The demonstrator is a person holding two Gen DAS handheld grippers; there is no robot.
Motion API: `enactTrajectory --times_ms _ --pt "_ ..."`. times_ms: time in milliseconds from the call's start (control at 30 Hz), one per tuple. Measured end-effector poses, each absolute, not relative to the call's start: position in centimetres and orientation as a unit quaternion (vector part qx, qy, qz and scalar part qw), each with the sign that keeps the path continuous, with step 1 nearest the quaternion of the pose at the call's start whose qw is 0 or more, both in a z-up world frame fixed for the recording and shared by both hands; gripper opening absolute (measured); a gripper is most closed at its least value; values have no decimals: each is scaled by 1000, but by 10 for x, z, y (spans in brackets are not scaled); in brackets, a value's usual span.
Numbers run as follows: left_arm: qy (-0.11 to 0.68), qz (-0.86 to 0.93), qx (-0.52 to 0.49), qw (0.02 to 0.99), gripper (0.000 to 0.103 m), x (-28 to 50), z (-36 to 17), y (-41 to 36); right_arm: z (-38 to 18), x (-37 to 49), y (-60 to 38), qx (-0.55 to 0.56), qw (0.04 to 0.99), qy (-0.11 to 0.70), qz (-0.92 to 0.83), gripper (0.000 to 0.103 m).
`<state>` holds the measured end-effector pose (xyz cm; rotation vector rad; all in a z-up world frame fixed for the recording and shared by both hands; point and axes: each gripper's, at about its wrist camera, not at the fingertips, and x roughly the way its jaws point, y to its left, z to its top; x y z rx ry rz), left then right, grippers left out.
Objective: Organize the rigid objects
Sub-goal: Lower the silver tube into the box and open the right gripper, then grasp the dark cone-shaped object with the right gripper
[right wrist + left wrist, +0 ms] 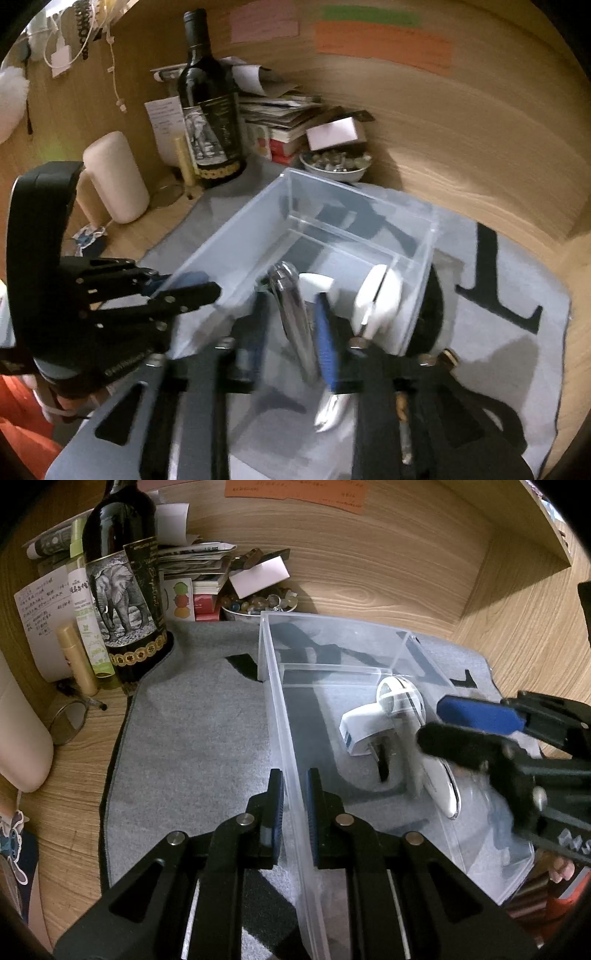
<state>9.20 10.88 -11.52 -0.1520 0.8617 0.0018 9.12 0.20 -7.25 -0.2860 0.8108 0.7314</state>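
A clear plastic box [275,686] stands on the grey mat [184,738]. My left gripper [294,779] is shut on the box's left wall, near the front corner. Inside lie a white plug adapter [364,731], a white round piece [400,698] and a silvery metal tool [443,790]. My right gripper [432,722] reaches into the box from the right. In the right wrist view its jaws [290,306] stand apart, with the silvery tool [291,317] loose between the pads, which do not press on it. My left gripper [199,284] shows at the box's [229,236] left wall.
A dark wine bottle [122,583] stands at the back left beside a stack of books and papers [199,565]. A bowl of beads [258,603] sits behind the box. A tape roll [68,720] and a pale cylinder [114,177] are on the left. Wooden walls enclose the desk.
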Motion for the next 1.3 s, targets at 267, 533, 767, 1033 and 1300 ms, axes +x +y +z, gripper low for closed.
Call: enactTrajectory --times_ms 267,533,767,1033,1300 --pt "417 -1 -73 906 11 91 -116 109 -65 85 1 -135 857 362 342 47" --pt "416 -2 -74 906 12 91 -116 109 -54 81 -28 -118 876 348 313 47" --pt "416 -2 -73 906 12 91 -116 109 -45 78 -91 -90 907 339 231 53" --pt "415 -1 -69 907 12 91 -117 108 -70 65 -153 -66 914 379 130 54" --pt "416 1 -65 907 11 89 -117 107 -113 55 -173 -31 892 438 107 54"
